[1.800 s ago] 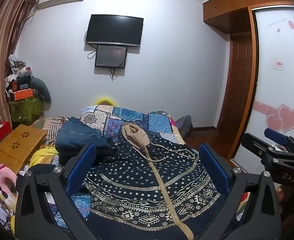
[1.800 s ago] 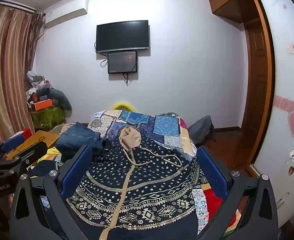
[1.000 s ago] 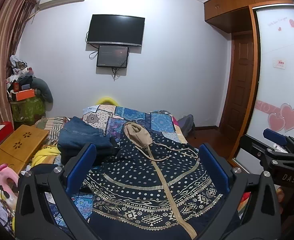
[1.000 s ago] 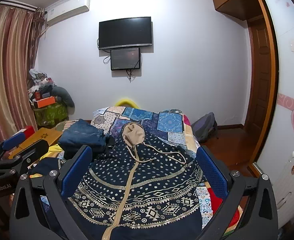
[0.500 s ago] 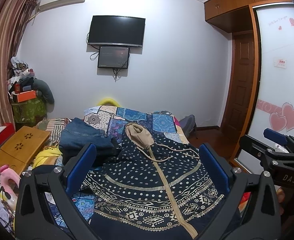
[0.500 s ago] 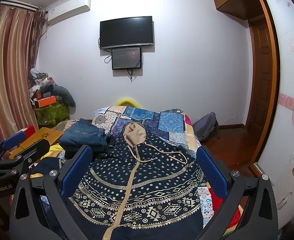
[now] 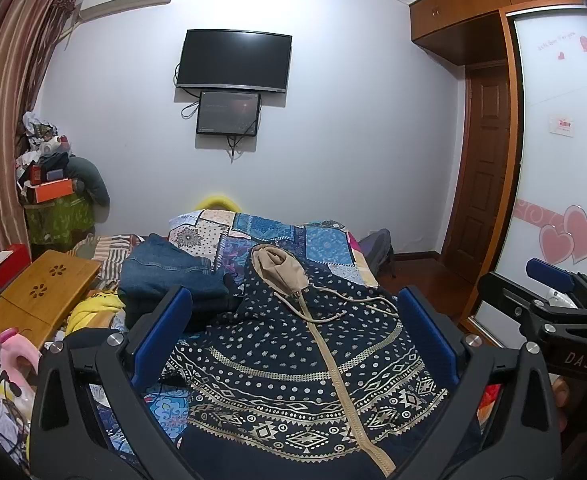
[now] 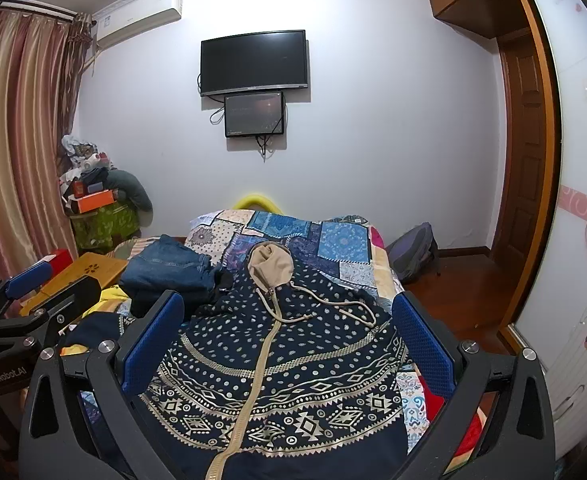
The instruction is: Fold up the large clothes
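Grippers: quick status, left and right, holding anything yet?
Left gripper: open, holding nothing, above the hooded jacket.
Right gripper: open, holding nothing, also above the jacket.

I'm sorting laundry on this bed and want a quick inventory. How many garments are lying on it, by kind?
Patterned navy hooded jacket: 1
Folded blue jeans: 1
Yellow garment, partly hidden at the left edge: 1
Total: 3 that can be told apart; darker cloth under the jeans is too hidden to count.
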The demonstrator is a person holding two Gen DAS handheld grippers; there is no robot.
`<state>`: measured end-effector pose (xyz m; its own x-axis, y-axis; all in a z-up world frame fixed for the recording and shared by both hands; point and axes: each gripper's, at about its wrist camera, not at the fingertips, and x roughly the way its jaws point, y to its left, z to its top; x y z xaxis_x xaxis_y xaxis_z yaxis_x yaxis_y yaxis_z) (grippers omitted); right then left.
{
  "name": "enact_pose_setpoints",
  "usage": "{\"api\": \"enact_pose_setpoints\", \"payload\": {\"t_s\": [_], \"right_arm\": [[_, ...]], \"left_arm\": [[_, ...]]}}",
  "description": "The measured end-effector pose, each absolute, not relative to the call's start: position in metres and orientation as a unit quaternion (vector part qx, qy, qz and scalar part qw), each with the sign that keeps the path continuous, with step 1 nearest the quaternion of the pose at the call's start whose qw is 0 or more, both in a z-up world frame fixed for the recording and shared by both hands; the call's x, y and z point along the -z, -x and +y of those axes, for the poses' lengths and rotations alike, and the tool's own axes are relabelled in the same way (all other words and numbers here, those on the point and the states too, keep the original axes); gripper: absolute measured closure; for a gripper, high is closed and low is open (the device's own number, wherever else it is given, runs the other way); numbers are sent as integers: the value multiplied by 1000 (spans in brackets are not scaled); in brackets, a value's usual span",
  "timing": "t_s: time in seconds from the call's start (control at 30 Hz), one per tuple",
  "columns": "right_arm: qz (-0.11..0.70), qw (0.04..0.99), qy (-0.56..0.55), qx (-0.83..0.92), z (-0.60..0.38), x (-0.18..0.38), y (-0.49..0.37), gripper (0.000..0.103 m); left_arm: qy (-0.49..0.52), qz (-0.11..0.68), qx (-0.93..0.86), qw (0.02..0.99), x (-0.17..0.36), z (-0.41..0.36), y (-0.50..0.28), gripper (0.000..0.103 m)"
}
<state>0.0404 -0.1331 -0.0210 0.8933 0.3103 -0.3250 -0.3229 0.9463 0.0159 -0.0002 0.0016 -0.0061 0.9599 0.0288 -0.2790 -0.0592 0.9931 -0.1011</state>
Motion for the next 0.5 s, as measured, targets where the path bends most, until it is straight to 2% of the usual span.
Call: {"api": "enact_pose_setpoints", "payload": {"t_s": [0.5], "right_arm": [[166,972,21,-164,-132,23,-43,0]], "left_arm": [[59,143,-25,988,8,6,-1,0]]}}
